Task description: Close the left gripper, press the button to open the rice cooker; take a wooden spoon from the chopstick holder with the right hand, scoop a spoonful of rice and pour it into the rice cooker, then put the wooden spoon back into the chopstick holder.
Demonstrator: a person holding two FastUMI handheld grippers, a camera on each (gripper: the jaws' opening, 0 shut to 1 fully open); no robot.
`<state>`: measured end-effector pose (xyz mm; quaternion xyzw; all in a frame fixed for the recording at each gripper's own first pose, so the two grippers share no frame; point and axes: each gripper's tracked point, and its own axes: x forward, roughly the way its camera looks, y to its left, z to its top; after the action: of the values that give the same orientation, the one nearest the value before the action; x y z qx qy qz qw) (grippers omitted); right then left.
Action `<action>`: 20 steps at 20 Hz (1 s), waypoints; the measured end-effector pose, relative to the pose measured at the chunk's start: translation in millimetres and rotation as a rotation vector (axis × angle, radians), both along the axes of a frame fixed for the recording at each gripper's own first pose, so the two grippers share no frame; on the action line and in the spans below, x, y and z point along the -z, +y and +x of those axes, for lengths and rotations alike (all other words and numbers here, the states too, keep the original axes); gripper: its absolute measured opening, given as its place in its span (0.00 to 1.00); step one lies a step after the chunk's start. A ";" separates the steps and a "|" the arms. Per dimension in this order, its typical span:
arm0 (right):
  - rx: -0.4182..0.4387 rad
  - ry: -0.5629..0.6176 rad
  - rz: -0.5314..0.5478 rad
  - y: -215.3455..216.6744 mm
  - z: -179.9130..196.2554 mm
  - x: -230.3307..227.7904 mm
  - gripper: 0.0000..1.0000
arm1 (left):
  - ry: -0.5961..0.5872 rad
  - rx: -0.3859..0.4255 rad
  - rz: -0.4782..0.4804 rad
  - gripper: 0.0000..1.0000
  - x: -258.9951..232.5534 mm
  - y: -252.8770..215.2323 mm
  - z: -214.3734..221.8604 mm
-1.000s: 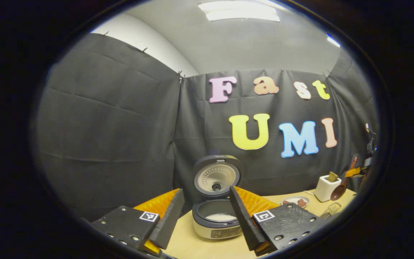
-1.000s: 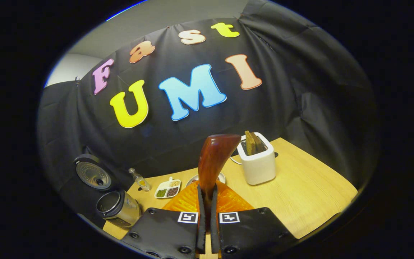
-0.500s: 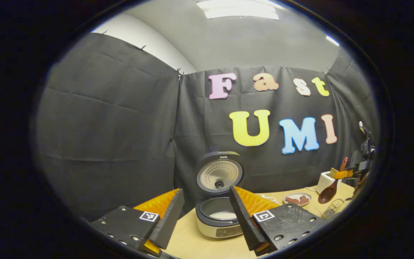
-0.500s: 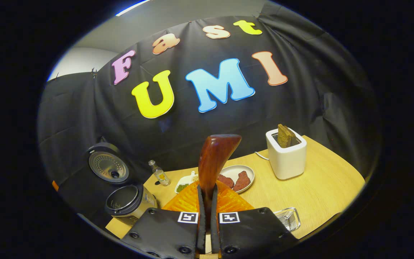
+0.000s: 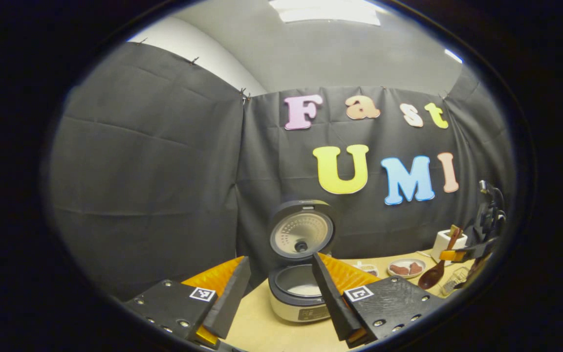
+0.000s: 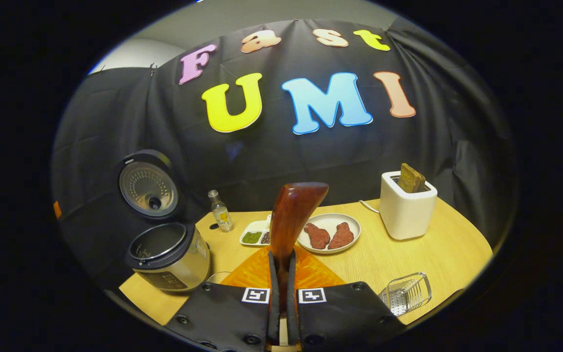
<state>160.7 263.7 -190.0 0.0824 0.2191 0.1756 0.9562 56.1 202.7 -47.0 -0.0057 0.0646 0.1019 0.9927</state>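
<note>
Both jaws differ: left gripper spread, right gripper pinching the wooden spoon. Lower it squarely into the chopstick holder, releasing only once seated.

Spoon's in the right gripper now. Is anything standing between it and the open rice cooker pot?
Nothing visible does. The right gripper is shut on the wooden spoon, and the rice cooker sits to its left with the lid raised. The small bottle and divided dish stand further back on the table.
</note>
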 end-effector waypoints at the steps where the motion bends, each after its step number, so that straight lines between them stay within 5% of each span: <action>1: -0.007 -0.007 -0.025 3.8 -0.9 6.8 0.07 | 0.004 0.000 -0.001 0.78 2.3 2.0 0.2; 12: -0.023 -0.070 -0.269 24.7 -7.5 60.2 0.07 | 0.024 -0.007 -0.014 0.78 17.3 12.8 4.9; 20: -0.089 -0.098 -0.334 62.0 -27.3 74.9 0.07 | 0.027 -0.013 -0.026 0.80 22.6 18.3 5.2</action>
<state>133.3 325.7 -264.8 -0.0959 0.2019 0.1828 0.9574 61.3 221.0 -69.5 -0.0178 0.0795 0.1074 0.9909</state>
